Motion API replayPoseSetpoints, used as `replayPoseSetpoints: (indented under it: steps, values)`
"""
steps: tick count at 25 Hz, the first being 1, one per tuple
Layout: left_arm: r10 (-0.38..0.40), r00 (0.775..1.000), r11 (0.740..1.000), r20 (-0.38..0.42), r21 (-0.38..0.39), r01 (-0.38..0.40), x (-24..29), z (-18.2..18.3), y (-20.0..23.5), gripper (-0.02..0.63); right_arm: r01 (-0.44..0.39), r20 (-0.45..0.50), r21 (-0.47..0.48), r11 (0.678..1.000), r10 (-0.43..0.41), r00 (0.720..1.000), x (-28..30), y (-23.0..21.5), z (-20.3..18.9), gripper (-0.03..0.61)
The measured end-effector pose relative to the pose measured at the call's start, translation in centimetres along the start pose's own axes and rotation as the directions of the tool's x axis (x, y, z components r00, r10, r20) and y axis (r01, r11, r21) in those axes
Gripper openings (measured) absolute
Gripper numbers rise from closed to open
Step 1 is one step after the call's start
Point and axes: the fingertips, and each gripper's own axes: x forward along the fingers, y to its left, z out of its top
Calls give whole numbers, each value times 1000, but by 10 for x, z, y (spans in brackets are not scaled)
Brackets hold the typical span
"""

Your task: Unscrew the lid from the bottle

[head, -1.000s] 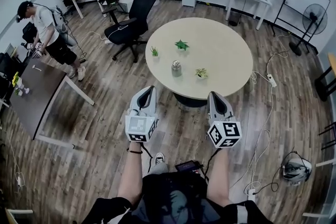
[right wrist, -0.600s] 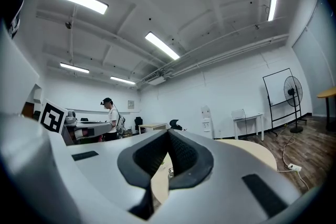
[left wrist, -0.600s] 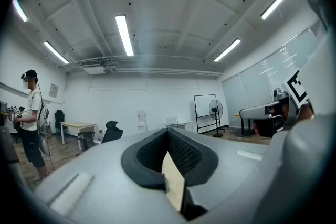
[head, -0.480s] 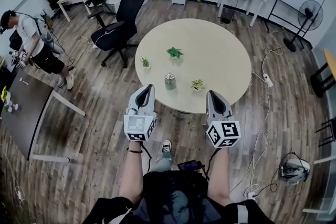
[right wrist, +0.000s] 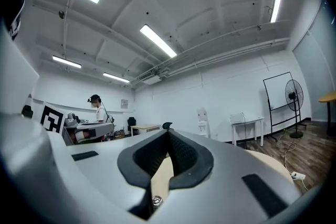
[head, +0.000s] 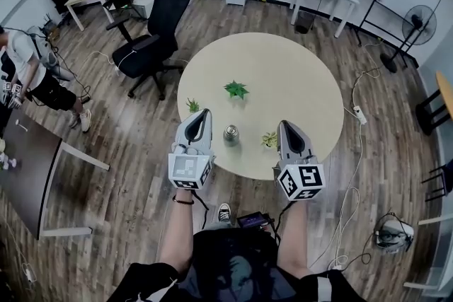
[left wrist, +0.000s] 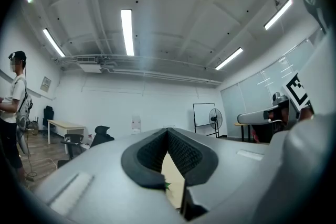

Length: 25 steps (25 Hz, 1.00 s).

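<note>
A small bottle with a metal lid (head: 231,134) stands upright near the front edge of the round beige table (head: 297,81). My left gripper (head: 201,117) is held over the table's near edge, just left of the bottle, shut and empty. My right gripper (head: 286,128) is held to the bottle's right, also shut with nothing in it. In the left gripper view the left gripper (left wrist: 168,131) points level across the room, with a strip of tabletop seen through its notch. The right gripper (right wrist: 169,134) in its own view points the same way. The bottle is hidden in both gripper views.
Three small potted plants stand on the table: one (head: 236,89) in the middle, one (head: 192,106) at the left, one (head: 269,140) beside my right gripper. A black office chair (head: 152,46) stands to the table's left. A person (head: 21,71) stands far left. Cables (head: 350,180) lie on the floor at the right.
The table and bottle have come nearer in the head view, so both grippers now hang over the table's front edge either side of the bottle. The jaws stayed shut.
</note>
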Motion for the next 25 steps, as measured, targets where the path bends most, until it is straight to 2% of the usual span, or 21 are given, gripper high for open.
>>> replayPoseSetpoints:
  steps: [10, 18, 22, 25]
  values:
    - [-12, 1000, 997, -5, 78, 12, 49, 7, -6, 2, -24, 6, -17, 1000, 25, 1000, 43, -27, 15, 2]
    - [12, 1000, 1000, -2, 27, -12, 62, -5, -13, 5, -25, 0, -15, 1000, 25, 1000, 42, -49, 14, 2]
    - [1, 1000, 1000, 30, 10, -1, 66, -5, -17, 137, -36, -11, -22, 999, 35, 999, 43, -51, 11, 2]
    - [-29, 998, 1000, 61, 7, 29, 71, -3, -23, 312, -39, -17, -29, 999, 38, 999, 45, -54, 7, 2]
